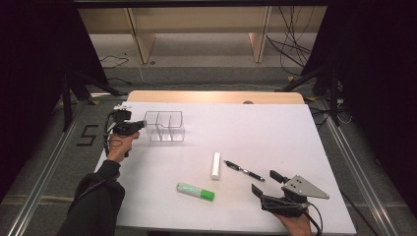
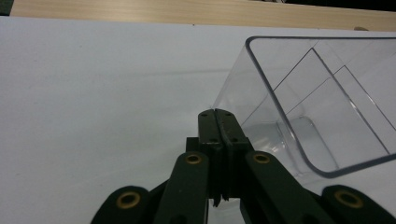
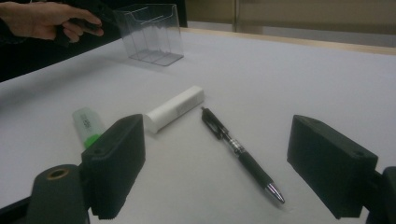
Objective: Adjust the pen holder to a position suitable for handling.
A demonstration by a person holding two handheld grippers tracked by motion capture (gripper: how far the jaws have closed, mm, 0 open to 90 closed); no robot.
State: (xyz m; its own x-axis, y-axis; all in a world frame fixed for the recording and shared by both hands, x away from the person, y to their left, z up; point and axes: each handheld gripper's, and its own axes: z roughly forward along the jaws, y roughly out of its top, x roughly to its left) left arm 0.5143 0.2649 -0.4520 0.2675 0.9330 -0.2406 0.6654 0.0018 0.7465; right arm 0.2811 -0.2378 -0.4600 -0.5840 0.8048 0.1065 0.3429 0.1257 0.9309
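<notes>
left gripper (image 2: 218, 114) clamped on wall of clear organizer (image 1: 166, 126) at table's (image 1: 275, 132) far left | right gripper (image 3: 215, 168) wide open, empty | risk: thin-wall pinch could slip, tipping organizer

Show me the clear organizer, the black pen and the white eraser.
clear organizer (image 1: 166, 126), high view, front wall.
black pen (image 3: 236, 148), right gripper view, mid barrel.
white eraser (image 1: 216, 165), high view, middle of its top.

A white-topped table (image 1: 275, 132) with a wooden strip along its far edge carries a clear plastic divided organizer (image 1: 166, 126) near its far left corner, and nearer the front edge a green highlighter (image 1: 195, 191), a white eraser (image 1: 216, 165) and a black pen (image 1: 244, 170).
</notes>
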